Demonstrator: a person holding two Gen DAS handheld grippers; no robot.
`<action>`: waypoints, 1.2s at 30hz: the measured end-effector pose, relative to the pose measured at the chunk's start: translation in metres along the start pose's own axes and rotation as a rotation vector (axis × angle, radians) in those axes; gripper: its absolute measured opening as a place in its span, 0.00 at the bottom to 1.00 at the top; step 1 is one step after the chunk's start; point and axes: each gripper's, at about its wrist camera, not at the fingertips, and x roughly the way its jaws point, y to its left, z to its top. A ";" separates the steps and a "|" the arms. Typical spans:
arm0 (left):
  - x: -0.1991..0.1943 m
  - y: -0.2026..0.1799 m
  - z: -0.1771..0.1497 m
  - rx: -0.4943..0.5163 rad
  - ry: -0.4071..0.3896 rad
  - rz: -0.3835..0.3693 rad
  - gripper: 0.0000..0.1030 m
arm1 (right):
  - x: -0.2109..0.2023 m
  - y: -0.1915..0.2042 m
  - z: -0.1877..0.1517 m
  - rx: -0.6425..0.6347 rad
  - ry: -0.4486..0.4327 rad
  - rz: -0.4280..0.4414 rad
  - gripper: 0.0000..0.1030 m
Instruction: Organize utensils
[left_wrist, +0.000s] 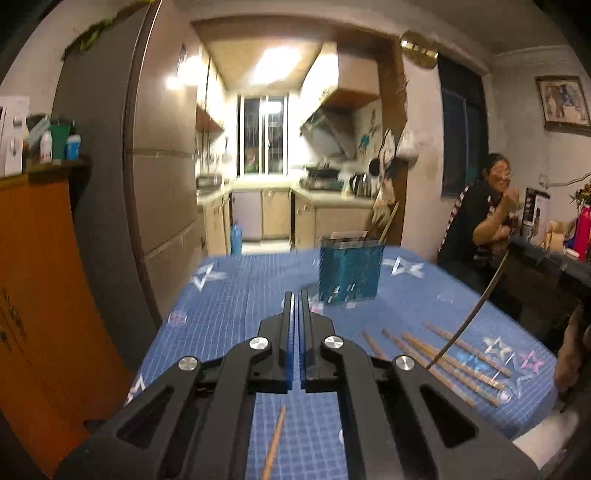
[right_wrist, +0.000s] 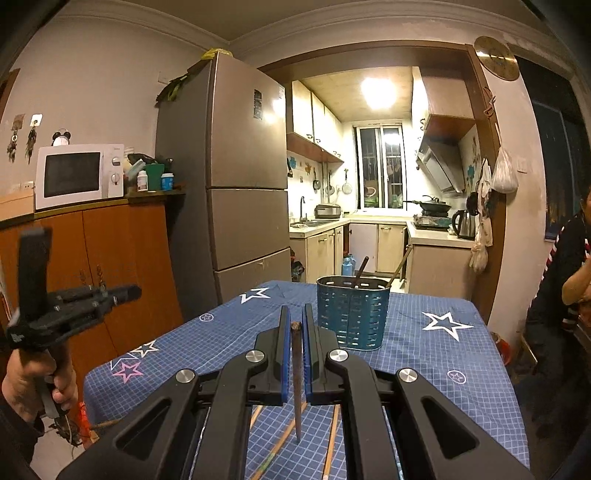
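A blue perforated utensil holder (right_wrist: 352, 317) stands on the blue star-patterned tablecloth (right_wrist: 443, 369), with two sticks leaning in it; it also shows in the left wrist view (left_wrist: 349, 273). My right gripper (right_wrist: 295, 325) is shut on a dark wooden chopstick (right_wrist: 296, 376), held above the table short of the holder. My left gripper (left_wrist: 297, 299) is shut and empty, raised over the table; it shows at the left of the right wrist view (right_wrist: 125, 293). Several wooden chopsticks (left_wrist: 443, 358) lie on the cloth to its right, one (left_wrist: 275, 443) beneath it.
A grey fridge (right_wrist: 247, 184) and an orange cabinet (right_wrist: 122, 258) with a microwave (right_wrist: 79, 175) stand left of the table. A seated person (left_wrist: 484, 214) is at the right. The kitchen lies beyond. More chopsticks (right_wrist: 332, 443) lie under my right gripper.
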 end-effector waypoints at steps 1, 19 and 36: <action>0.003 0.004 -0.005 0.000 0.017 0.007 0.00 | 0.000 -0.001 0.000 0.003 -0.001 0.001 0.07; -0.093 0.089 -0.165 0.053 0.097 0.013 0.76 | -0.011 0.011 -0.006 -0.047 0.011 0.040 0.07; -0.070 0.082 -0.209 0.002 0.094 0.024 0.31 | -0.011 0.020 -0.004 -0.072 0.031 0.006 0.07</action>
